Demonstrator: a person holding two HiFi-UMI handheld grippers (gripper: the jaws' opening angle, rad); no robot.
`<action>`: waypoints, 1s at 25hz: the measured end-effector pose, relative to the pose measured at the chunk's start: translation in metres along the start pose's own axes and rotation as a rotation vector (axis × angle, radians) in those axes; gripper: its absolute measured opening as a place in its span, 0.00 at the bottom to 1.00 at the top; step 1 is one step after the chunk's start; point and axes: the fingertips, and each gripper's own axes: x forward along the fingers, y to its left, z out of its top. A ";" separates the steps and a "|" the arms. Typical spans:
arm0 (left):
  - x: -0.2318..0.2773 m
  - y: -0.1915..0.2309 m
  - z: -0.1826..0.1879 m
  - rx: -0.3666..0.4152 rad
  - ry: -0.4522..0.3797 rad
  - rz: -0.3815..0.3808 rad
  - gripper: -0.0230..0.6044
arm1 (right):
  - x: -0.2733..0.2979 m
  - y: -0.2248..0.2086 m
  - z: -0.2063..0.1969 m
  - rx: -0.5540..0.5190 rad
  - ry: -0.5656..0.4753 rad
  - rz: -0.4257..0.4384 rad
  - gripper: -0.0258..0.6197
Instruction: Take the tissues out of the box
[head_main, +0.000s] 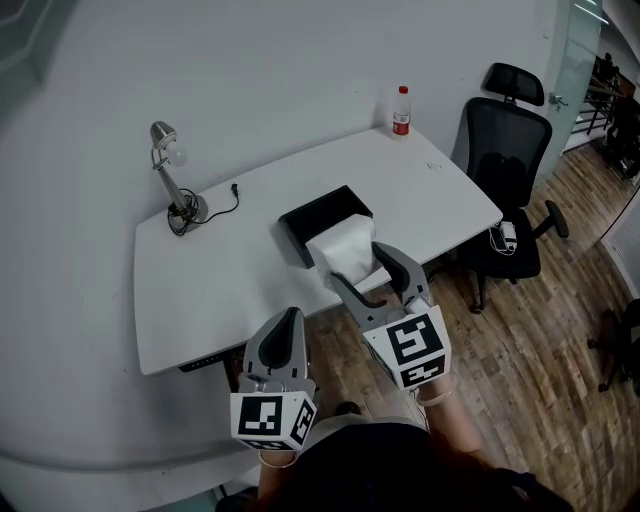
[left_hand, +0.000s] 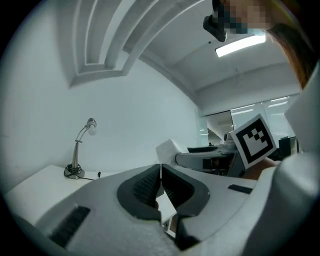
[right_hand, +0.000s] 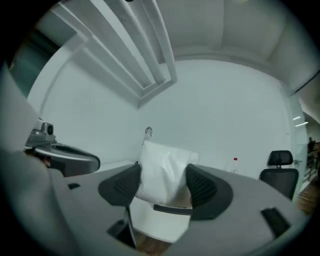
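While the right hand-held gripper (right_hand: 164, 176) is clenching the white tissues (head_main: 343, 243) between both pads, we are noting the jaws standing wide around the soft stack. The bundle is sitting raised, just beside the near corner of the black box (head_main: 318, 214), over the front edge of the tabletop (head_main: 225, 285); whether its lower end is fully clear of the box, we cannot tell.

The left hand-held gripper (left_hand: 160, 172) is hanging low by the tabletop's near edge, jaws pressed together on nothing and touching neither box nor tissues.

Risks we are flagging:
- The stack is soft and the pads are pinching only its sides, so sheets may be sliding out from the middle or bottom.
- The box is unheld, so any snagging tissue may be dragging it along or tipping it.
- A dropped stack this near the edge may be landing on the wooden floor (head_main: 520, 330).
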 end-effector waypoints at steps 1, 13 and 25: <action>0.000 -0.002 0.001 0.001 0.001 0.004 0.08 | -0.003 -0.001 0.000 -0.001 0.000 0.003 0.51; -0.004 -0.043 0.010 0.023 0.005 0.039 0.08 | -0.046 -0.018 0.006 -0.004 -0.019 0.044 0.51; -0.013 -0.081 0.013 0.045 0.009 0.057 0.08 | -0.087 -0.028 0.007 -0.006 -0.046 0.060 0.51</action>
